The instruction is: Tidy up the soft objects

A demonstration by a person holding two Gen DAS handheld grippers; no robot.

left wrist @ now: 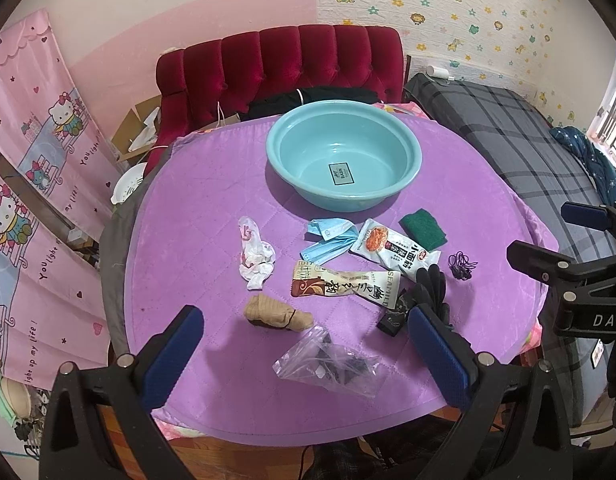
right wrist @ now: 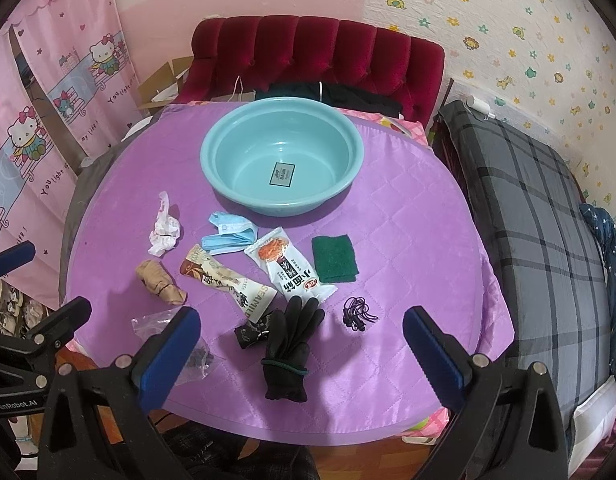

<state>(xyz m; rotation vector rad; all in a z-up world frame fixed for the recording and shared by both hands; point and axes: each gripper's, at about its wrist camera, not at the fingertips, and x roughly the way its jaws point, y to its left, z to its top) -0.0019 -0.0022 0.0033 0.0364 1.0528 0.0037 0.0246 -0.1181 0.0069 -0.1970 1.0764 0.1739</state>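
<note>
A red tufted sofa (right wrist: 316, 56) is standing behind the purple-covered tabletop (right wrist: 408, 240), against a pink wall (left wrist: 156, 16). A grey plaid bed (right wrist: 540, 216) is lying to the right under star-patterned wallpaper (right wrist: 508, 12), while cartoon curtains (left wrist: 40, 152) are hanging at left.

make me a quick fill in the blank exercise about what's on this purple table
1. The blue basin holds ____ of the soft objects.
2. The scouring pad beside the snack packet is coloured ____.
3. The black glove lies on the table between the right tongs' two ____ pads.
4. Both the left tongs and the right are ____.

Missing words: none; green; blue; open
</note>
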